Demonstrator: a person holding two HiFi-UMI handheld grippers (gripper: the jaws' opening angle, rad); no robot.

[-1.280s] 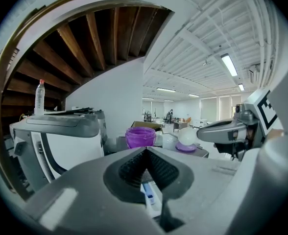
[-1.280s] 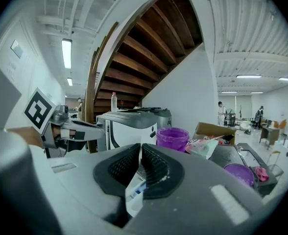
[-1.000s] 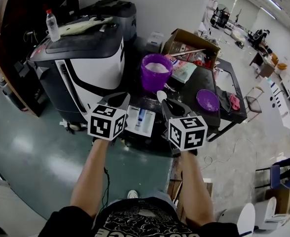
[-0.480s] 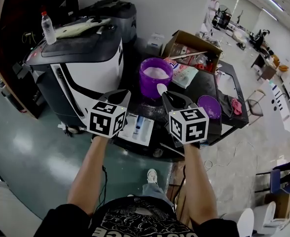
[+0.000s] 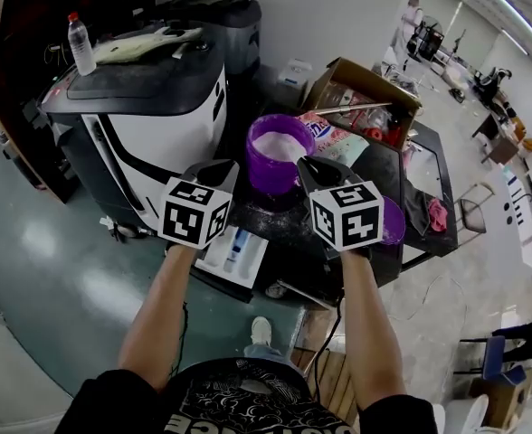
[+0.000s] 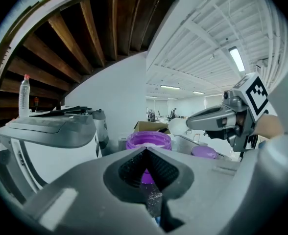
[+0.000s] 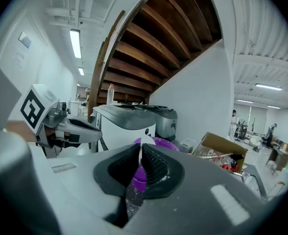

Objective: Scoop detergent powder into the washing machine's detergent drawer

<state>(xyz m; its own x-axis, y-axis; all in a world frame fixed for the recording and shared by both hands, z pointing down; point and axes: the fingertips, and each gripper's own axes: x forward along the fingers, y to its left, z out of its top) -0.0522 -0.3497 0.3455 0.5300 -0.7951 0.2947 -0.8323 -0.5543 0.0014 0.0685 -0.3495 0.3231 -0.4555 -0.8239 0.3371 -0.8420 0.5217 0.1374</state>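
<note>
Right gripper (image 5: 307,164) is pinched tight on the thin handle of the white scoop (image 6: 176,127), while the left gripper (image 5: 223,168) is pressed together on nothing. The purple tub (image 5: 278,156) of powder (image 5: 281,145) sits just beyond both tips, and the drawer (image 5: 252,260) lies open, near and to the left. That scoop looks light and stiff, so the handle end is the right hold, but the powder is loose and will likely spill unless the bowl stays level.

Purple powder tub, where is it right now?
In the head view the purple tub stands centre frame on the dark table, just right of the washing machine, with the cardboard box behind it to its right.
</note>
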